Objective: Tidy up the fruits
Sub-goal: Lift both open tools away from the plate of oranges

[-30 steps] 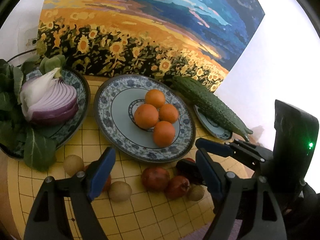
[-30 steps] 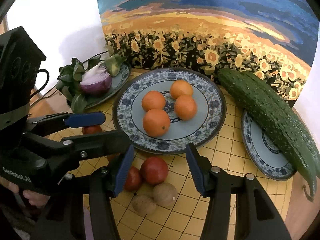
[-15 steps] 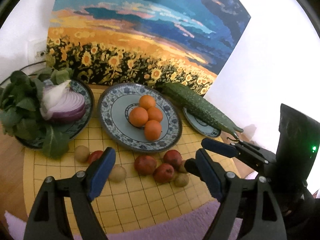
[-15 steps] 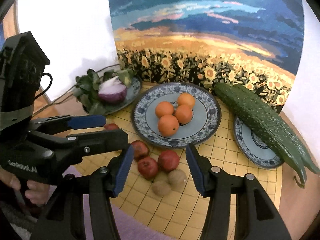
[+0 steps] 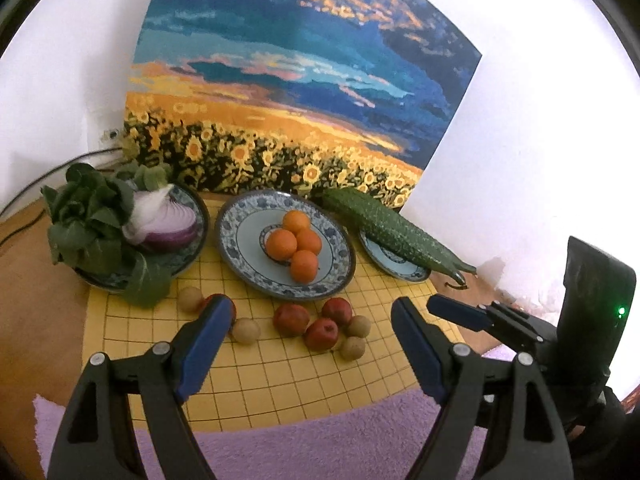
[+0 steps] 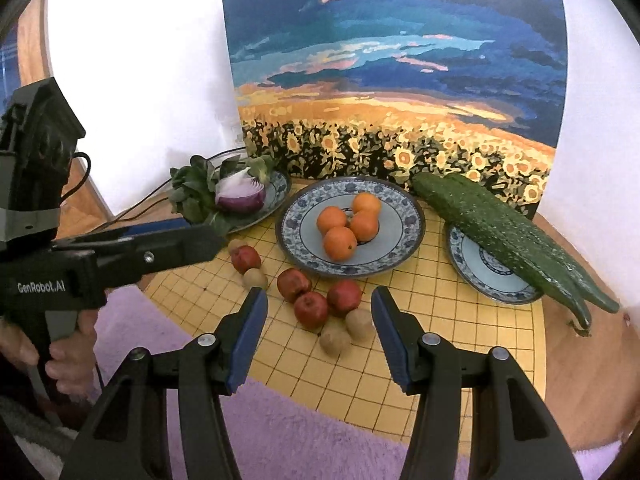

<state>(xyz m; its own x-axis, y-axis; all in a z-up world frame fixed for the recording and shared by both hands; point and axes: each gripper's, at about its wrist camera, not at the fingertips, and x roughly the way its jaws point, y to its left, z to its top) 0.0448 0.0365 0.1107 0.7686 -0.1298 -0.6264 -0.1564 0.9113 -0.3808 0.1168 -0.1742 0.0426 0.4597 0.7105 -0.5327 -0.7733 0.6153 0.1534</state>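
Left gripper [image 5: 310, 334], right gripper [image 6: 319, 322], jaws apart, seemingly hovering above apples [image 6: 311, 310]

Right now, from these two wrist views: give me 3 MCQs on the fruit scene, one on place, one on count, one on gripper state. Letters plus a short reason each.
1. Where does the long bumpy green cucumber lie?
A. on the yellow grid mat
B. across the small blue-patterned plate
C. on the big plate with the oranges

2. How many round oranges sit on the large blue-and-white patterned plate?
A. two
B. four
C. six

3. What state is the right hand-held gripper in?
A. open, holding nothing
B. shut on a red fruit
C. shut on an orange

Key: 1 B, it rests across that plate, overhanging both ends. 2 B, four are clustered at the centre. 3 A, its blue pads stand wide apart, with the red fruits lying untouched on the mat beyond.
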